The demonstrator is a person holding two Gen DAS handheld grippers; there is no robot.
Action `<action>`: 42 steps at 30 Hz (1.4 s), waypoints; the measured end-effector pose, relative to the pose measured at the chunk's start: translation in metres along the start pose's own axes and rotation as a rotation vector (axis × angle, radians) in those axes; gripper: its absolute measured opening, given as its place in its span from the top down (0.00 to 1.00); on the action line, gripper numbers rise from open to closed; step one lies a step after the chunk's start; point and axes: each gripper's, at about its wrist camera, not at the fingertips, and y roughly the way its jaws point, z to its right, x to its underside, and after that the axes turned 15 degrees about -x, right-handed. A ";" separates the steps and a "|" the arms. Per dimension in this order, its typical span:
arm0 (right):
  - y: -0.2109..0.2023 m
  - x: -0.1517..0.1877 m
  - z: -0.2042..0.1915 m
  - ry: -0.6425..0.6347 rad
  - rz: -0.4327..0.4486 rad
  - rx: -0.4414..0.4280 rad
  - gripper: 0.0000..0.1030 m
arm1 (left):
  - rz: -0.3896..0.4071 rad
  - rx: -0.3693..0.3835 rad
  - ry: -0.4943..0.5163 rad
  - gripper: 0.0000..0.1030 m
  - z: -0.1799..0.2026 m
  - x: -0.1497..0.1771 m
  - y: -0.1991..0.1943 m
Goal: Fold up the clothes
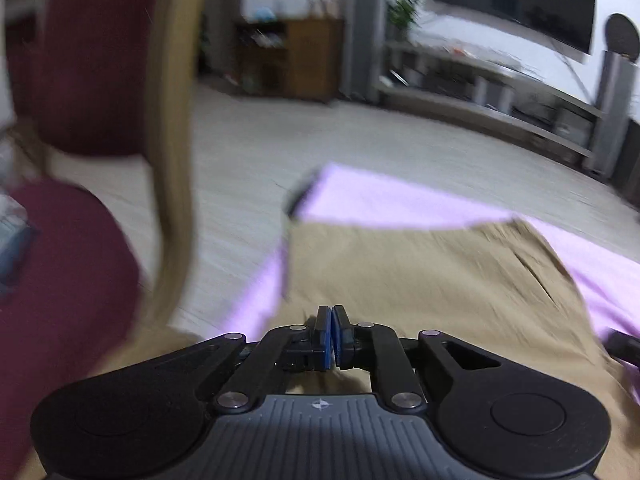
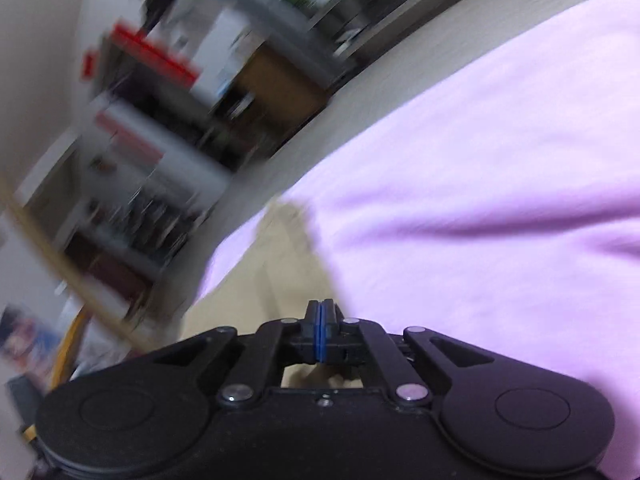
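A tan garment (image 1: 420, 276) lies spread on a lilac sheet (image 1: 384, 200). My left gripper (image 1: 332, 312) sits low over its near edge with the blue pads pressed together; whether cloth is pinched between them is hidden. In the right wrist view a strip of the same tan garment (image 2: 288, 256) runs along the left edge of the lilac sheet (image 2: 480, 180). My right gripper (image 2: 321, 307) is at the garment's near end with its pads together; no cloth shows clearly between them. Both views are motion-blurred.
A dark red chair (image 1: 80, 64) with a tan wooden frame stands close on the left. Pale floor (image 1: 320, 136) lies beyond the sheet, with a wooden cabinet (image 1: 312, 56), a long grey TV bench (image 1: 500, 92) and a shelf unit (image 2: 152, 168) behind.
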 end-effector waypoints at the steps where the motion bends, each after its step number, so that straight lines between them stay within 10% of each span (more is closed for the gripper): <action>1: -0.011 -0.002 -0.004 -0.024 0.017 0.046 0.94 | 0.025 -0.028 -0.004 0.86 -0.003 -0.003 -0.009; 3: -0.034 -0.005 -0.012 -0.081 0.032 0.097 0.82 | 0.050 0.011 -0.010 0.81 -0.011 -0.006 -0.029; 8: -0.079 0.022 -0.049 -0.160 -0.139 -0.097 0.82 | -0.065 0.265 0.169 0.71 0.002 0.025 -0.058; 12: -0.084 0.071 -0.058 -0.188 -0.337 -0.063 0.82 | -0.131 0.170 0.221 0.70 -0.002 0.061 -0.063; 15: -0.110 0.075 -0.048 -0.097 -0.281 -0.023 0.87 | -0.143 0.019 0.188 0.76 -0.029 0.064 -0.074; 18: -0.149 0.062 -0.057 -0.087 -0.236 0.165 0.80 | -0.205 0.079 0.053 0.80 -0.076 0.059 -0.106; 27: -0.286 0.067 -0.163 -0.142 -0.164 0.041 0.48 | -0.101 0.523 -0.083 0.69 -0.141 0.114 -0.233; 31: -0.259 0.085 -0.164 -0.226 -0.181 0.042 0.50 | -0.238 0.438 -0.059 0.88 -0.112 0.135 -0.205; 34: -0.216 0.106 -0.141 -0.160 -0.244 0.010 0.87 | -0.310 0.344 -0.025 0.97 -0.087 0.152 -0.183; 42: -0.124 0.153 -0.071 0.153 -0.379 -0.161 0.88 | -0.335 0.245 0.072 0.87 -0.075 0.170 -0.158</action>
